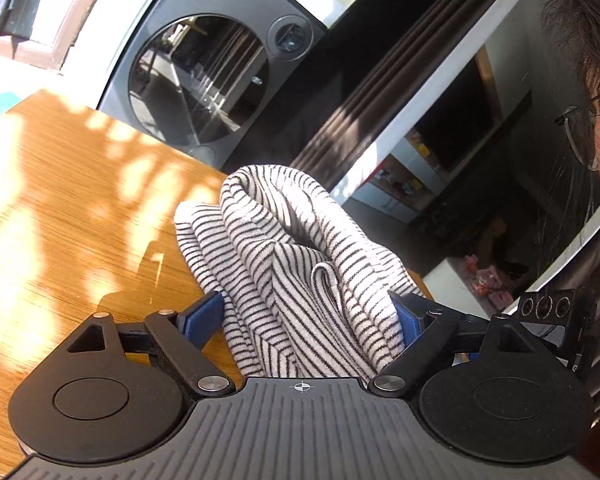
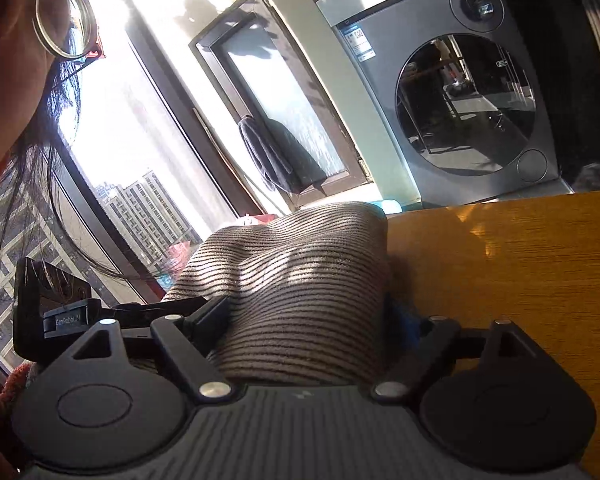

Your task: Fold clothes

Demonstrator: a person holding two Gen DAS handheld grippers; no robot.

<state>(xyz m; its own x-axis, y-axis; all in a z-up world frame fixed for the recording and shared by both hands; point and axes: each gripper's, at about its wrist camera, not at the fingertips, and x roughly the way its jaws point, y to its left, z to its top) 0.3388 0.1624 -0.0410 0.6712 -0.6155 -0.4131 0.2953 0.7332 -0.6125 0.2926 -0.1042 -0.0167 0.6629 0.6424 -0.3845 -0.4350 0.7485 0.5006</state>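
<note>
A black-and-white striped garment lies bunched and folded on the wooden table. My left gripper has its blue pads on either side of a thick bundle of this cloth, and the cloth fills the gap. In the right wrist view the same striped garment fills the gap of my right gripper, with the cloth between the fingers at the table's left edge. Both grippers hold the garment low over the table.
A grey front-loading washing machine stands behind the table, also in the right wrist view. The person's head is close on the right. A window and a door with a hanging dark towel are at the left.
</note>
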